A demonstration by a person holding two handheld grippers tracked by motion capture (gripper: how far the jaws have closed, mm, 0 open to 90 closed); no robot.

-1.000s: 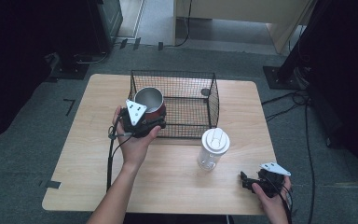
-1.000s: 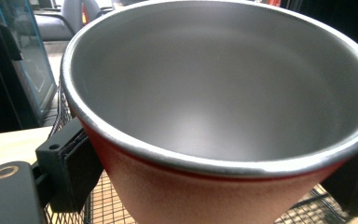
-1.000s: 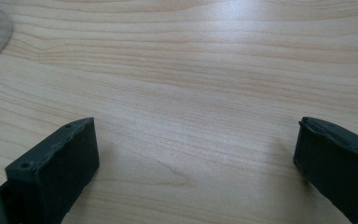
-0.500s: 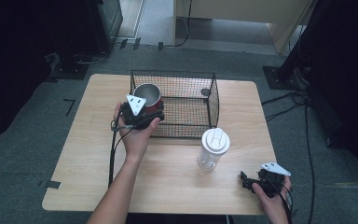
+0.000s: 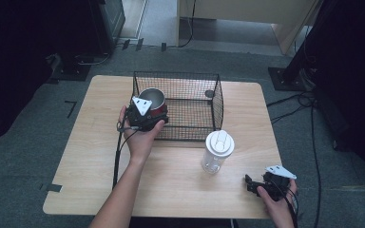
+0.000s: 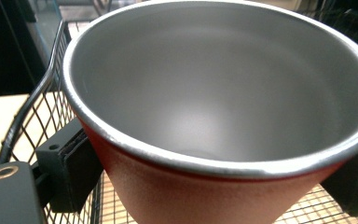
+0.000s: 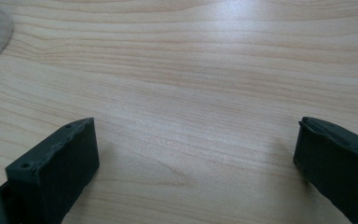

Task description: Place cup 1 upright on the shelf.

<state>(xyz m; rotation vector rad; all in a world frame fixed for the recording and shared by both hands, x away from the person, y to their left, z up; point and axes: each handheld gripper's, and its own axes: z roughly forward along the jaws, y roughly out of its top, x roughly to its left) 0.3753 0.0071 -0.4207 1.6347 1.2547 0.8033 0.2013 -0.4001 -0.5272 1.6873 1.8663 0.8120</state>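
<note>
High view shows the left tongs [image 5: 148, 113], clamped on the red cup [image 5: 152, 99], now carried over the wire basket [image 5: 217, 102], likely for placing inside, while the right tongs [image 5: 253, 184] rest wide open and empty on the bench [image 5: 180, 190].

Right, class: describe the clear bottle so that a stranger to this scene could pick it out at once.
Start at the wooden table and find the black wire basket near its far edge. Just in front of the basket's near right corner stands the bottle, upright and alone. It is see-through with a white lid, unlike the red metal cup.
</note>
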